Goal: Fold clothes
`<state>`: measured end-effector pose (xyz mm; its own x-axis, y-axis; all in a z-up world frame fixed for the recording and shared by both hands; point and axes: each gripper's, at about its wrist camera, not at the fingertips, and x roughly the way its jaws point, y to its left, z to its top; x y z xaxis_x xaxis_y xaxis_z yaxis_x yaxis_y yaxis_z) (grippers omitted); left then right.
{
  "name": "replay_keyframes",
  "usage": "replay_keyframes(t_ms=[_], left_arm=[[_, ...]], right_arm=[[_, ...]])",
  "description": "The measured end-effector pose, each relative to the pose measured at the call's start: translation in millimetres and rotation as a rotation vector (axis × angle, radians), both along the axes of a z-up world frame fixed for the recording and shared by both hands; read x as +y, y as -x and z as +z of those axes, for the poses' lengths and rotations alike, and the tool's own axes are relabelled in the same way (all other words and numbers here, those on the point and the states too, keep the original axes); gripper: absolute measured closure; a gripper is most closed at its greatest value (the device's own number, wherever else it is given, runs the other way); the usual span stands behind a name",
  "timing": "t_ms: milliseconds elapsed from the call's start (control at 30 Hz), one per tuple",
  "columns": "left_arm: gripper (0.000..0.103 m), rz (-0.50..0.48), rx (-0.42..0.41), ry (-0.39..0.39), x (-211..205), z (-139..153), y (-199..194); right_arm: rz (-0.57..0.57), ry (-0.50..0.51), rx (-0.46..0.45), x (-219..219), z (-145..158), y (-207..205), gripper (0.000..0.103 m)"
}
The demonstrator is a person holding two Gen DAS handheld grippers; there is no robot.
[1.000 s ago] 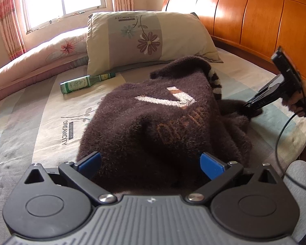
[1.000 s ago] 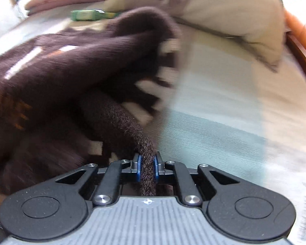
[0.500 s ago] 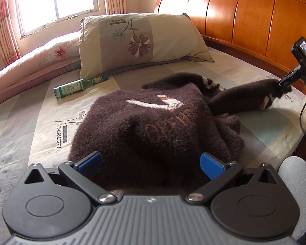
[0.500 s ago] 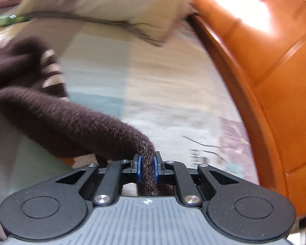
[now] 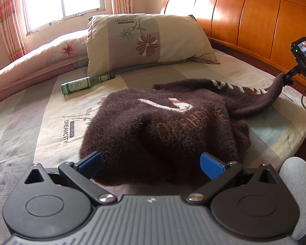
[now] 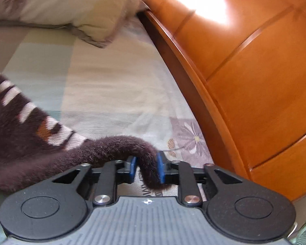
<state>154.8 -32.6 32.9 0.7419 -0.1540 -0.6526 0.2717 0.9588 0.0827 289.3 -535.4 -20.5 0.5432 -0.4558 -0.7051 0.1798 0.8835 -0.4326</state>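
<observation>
My right gripper (image 6: 145, 168) is opening its blue-padded fingers (image 6: 160, 169), the cuff of the fuzzy dark-brown sweater's sleeve (image 6: 120, 149) hanging between them, touching the right pad and clear of the left one. My left gripper (image 5: 151, 163) has its fingers spread wide with nothing gripped, just short of the sweater (image 5: 163, 126). The sweater lies bunched mid-bed, sleeve stretched toward the orange wooden headboard (image 5: 255, 22). Beyond it, a green glass bottle (image 5: 79, 84) lies beside the flower-print cream pillow (image 5: 149, 40).

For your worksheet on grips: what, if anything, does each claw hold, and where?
Left claw: nothing. Right claw: opening, the sweater's sleeve end between its jaws.
</observation>
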Motion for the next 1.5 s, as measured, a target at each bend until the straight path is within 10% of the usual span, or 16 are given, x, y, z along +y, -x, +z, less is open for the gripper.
replay_keyframes(t_ms=[167,633,1100,1500], left_arm=[[0.001,0.003,0.009,-0.022,2.5,-1.7,-0.8],[0.001,0.041,0.096,-0.001,47.9,-8.6,14.4],[0.001,-0.114,0.23,0.093,58.8,-51.1,7.8],[0.001,-0.187,0.26,0.12,34.5,-51.4,-25.2]], right_arm=[[0.123,-0.059,-0.037,47.7,14.7,20.1,0.045],[0.631,-0.281,0.028,249.3,36.1,51.1,0.016],[0.722,-0.468,0.215,322.9,-20.8,135.0,0.011],[0.794,-0.588,0.251,342.6,-44.7,129.8,0.011]])
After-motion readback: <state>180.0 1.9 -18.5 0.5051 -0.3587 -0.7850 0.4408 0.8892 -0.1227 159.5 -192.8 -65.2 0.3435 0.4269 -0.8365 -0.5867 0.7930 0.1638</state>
